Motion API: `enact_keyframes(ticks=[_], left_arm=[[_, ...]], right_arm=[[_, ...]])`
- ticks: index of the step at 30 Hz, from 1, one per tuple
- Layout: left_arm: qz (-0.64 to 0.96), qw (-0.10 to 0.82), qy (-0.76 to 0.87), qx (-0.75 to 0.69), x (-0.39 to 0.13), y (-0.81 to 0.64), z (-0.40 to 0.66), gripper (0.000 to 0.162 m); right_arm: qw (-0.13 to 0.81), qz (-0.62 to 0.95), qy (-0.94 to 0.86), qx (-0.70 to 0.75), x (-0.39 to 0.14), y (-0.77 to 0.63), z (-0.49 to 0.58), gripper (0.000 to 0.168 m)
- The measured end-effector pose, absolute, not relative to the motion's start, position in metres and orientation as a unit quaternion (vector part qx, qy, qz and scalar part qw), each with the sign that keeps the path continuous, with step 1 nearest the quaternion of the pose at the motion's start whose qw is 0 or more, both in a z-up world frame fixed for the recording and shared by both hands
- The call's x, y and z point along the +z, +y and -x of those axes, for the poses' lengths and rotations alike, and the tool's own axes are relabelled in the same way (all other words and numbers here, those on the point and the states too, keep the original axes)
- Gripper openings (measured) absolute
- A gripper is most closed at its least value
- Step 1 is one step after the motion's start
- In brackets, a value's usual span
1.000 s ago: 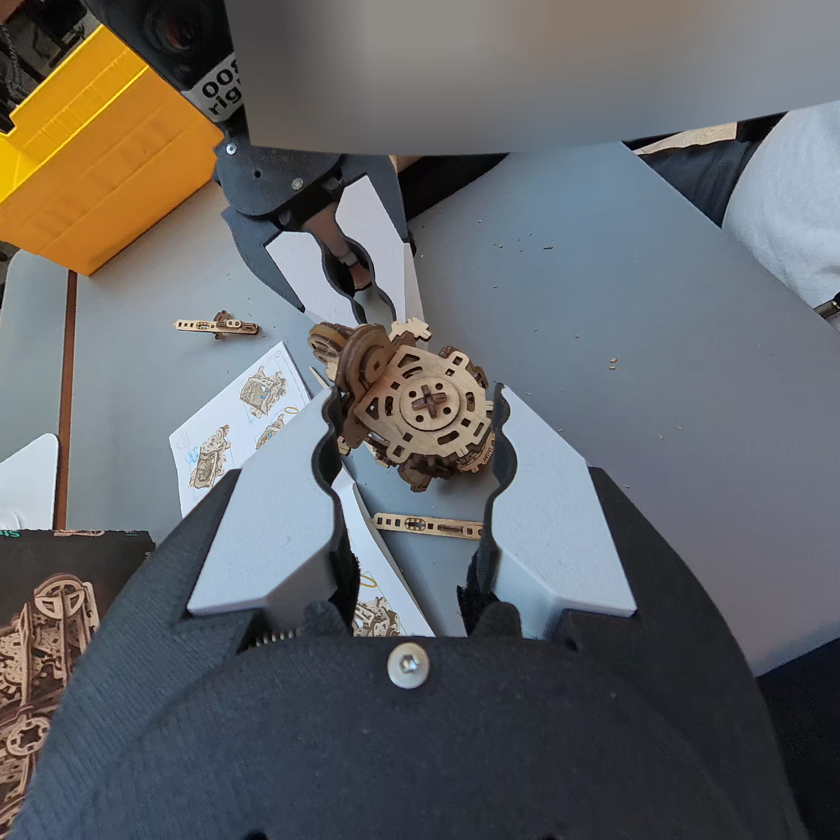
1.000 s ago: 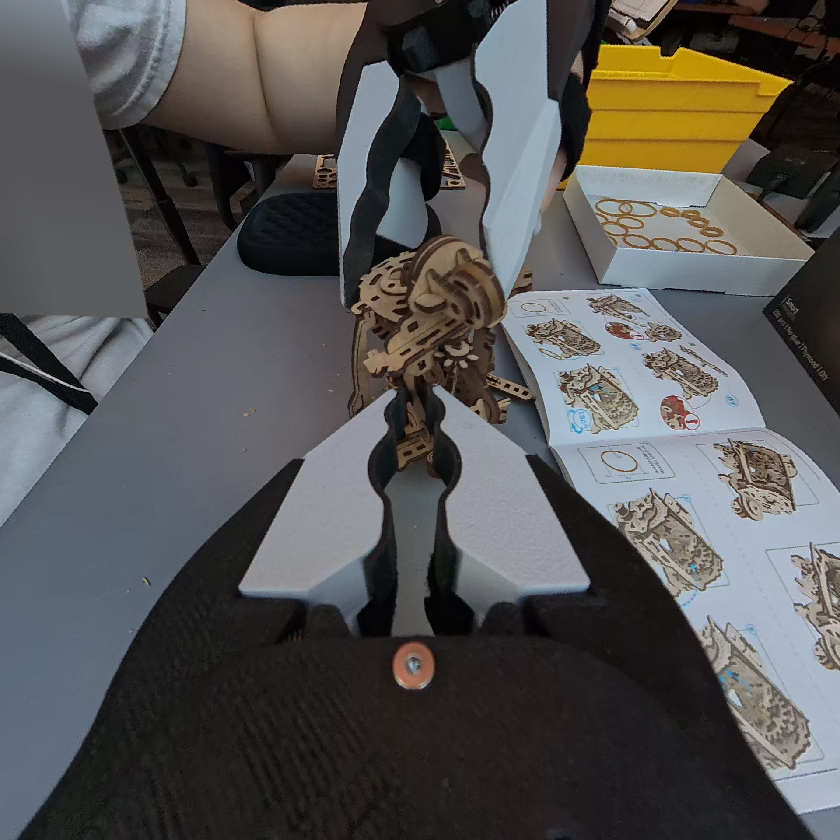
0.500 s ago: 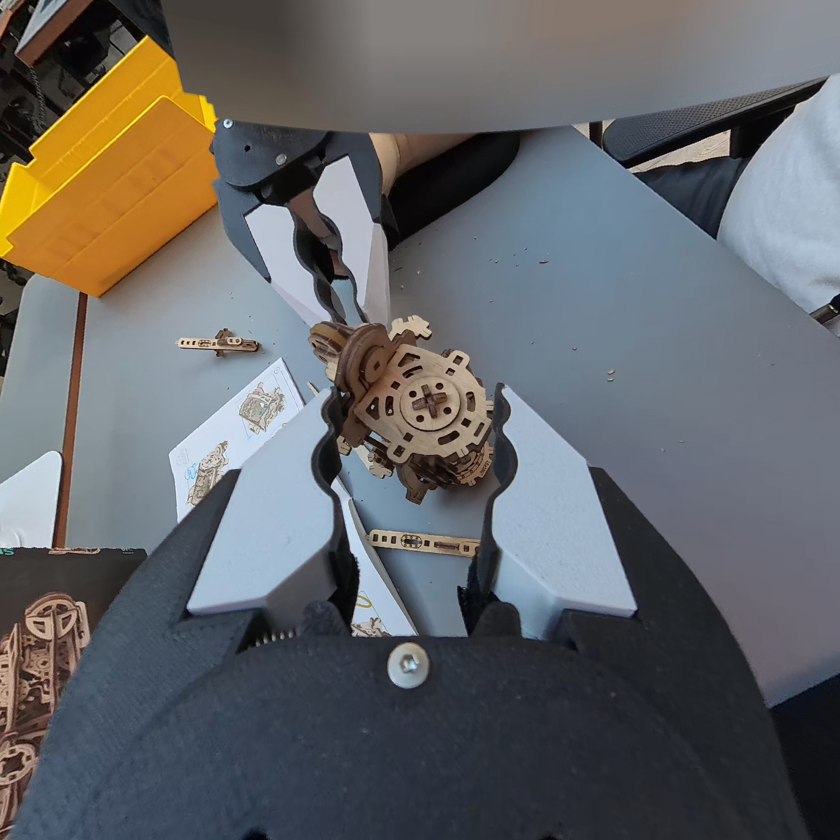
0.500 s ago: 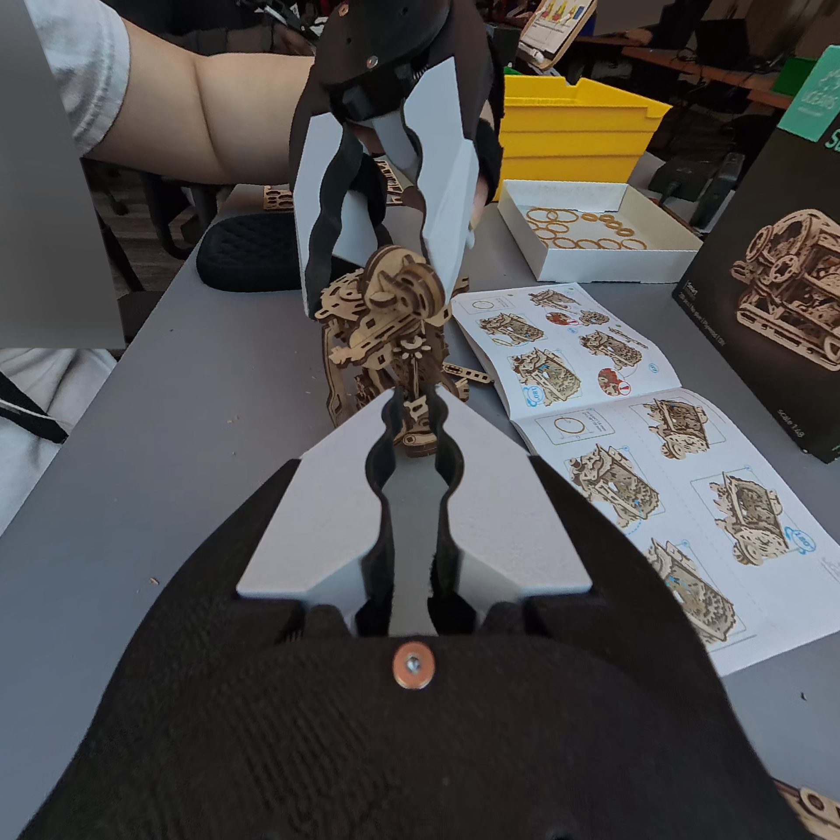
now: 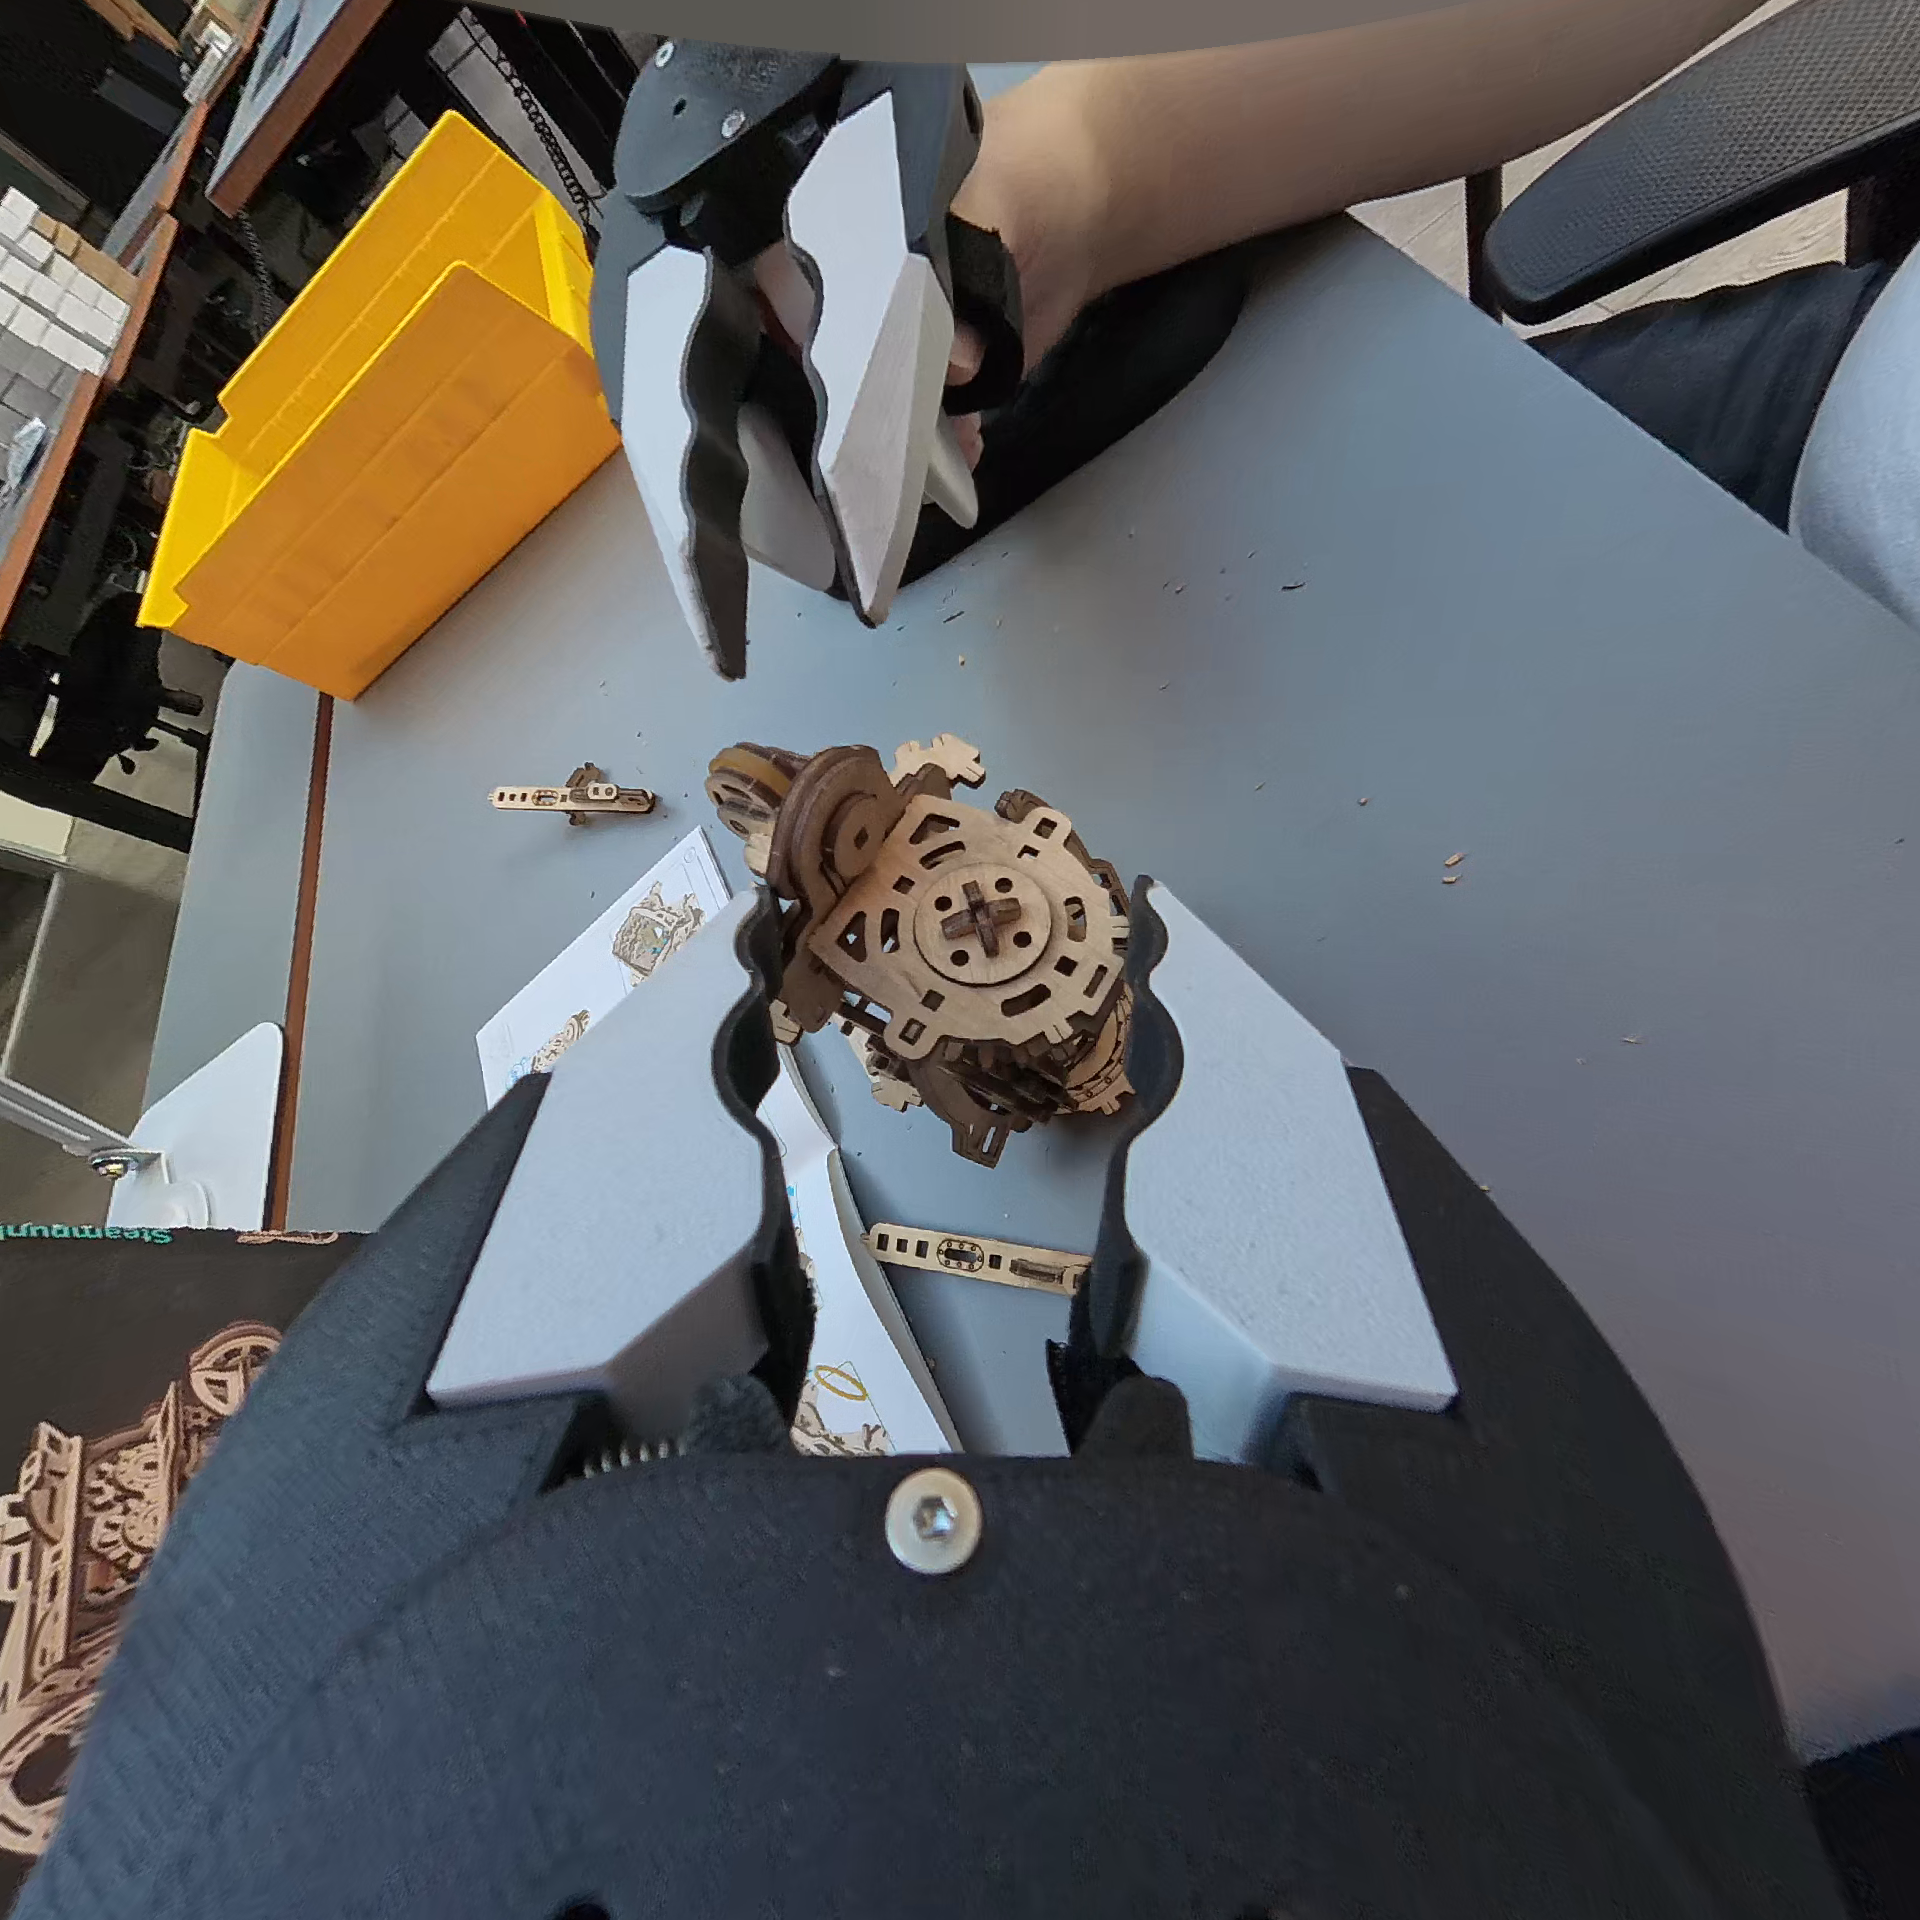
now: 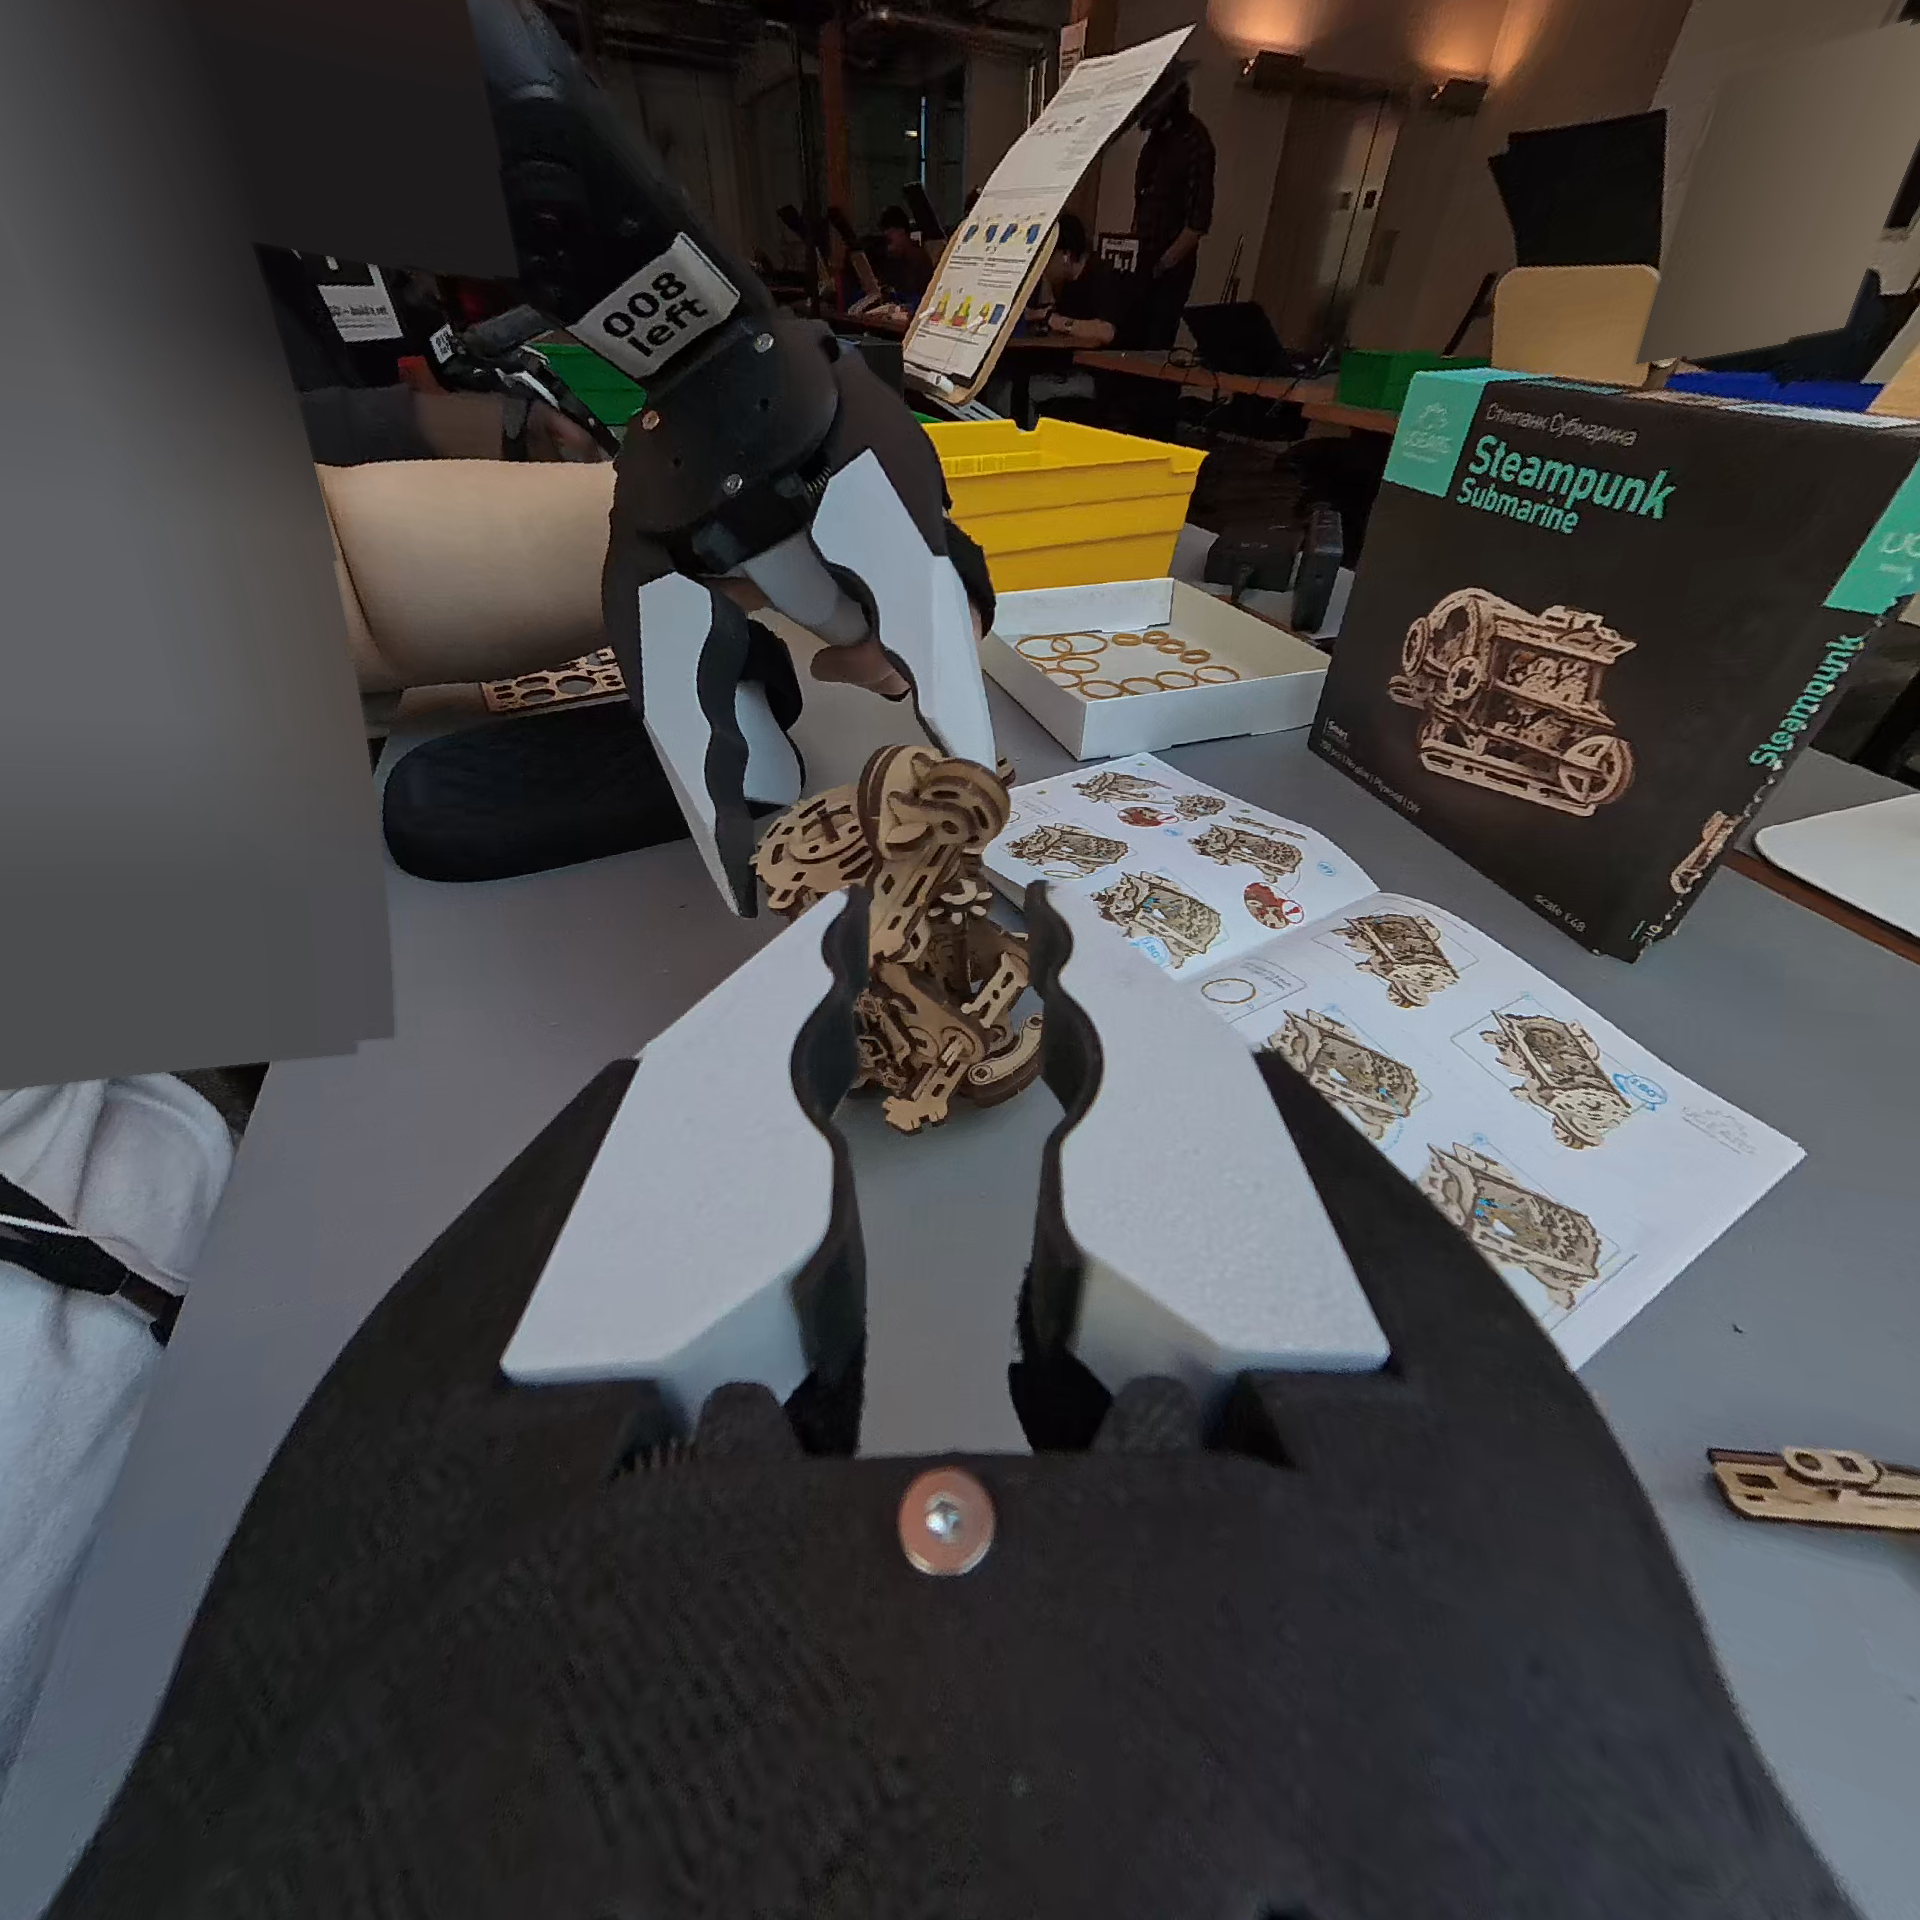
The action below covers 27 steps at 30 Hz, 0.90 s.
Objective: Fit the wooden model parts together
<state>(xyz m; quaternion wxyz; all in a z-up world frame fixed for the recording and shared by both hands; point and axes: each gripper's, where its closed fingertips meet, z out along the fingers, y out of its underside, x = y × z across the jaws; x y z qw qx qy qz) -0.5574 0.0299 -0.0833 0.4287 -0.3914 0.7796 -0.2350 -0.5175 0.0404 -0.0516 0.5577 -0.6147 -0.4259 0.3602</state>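
Observation:
The wooden model (image 5: pixel 966 935), a cluster of gears and plates, stands on the grey table (image 5: pixel 1455 831). My left gripper (image 5: pixel 951 904) is shut on the model, with one fingertip against each side. In the right wrist view the model (image 6: pixel 914 966) stands upright with the left gripper (image 6: pixel 862 831) around its top. My right gripper (image 6: pixel 943 899) is open and empty, a short way in front of the model and not touching it. In the left wrist view the right gripper (image 5: pixel 795 639) hangs above the table beyond the model, jaws apart.
An open instruction booklet (image 6: pixel 1455 1039) lies right of the model, with the kit box (image 6: pixel 1610 644) behind it. A white tray of rubber rings (image 6: pixel 1143 675) and yellow bins (image 5: pixel 395 436) stand farther back. Loose wooden strips (image 5: pixel 571 798) (image 5: pixel 977 1257) lie on the table. A black pad (image 6: pixel 520 790) lies under a person's arm. Left tips to right tips: about 6 cm.
My right gripper was nearly shut against the model's near edge; it has opened and drawn back from it. My left gripper still holds the model in place.

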Motion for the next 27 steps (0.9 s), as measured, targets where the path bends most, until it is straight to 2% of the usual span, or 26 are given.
enact_keyframes(ticks=[7, 14, 27], left_arm=[[0.398, 0.447, 0.766, -0.237, -0.083, 0.028, 0.555, 0.065], [0.415, 0.464, 0.74, -0.254, -0.076, 0.031, 0.555, 0.073], [0.452, 0.499, 0.683, -0.283, -0.067, 0.047, 0.581, 0.07]], right_arm=[[0.541, 0.629, -0.437, 0.348, -0.065, 0.034, 0.526, 0.03], [0.539, 0.63, -0.436, 0.349, -0.067, 0.034, 0.527, 0.03], [0.568, 0.628, -0.435, 0.306, -0.064, 0.032, 0.535, 0.03]])
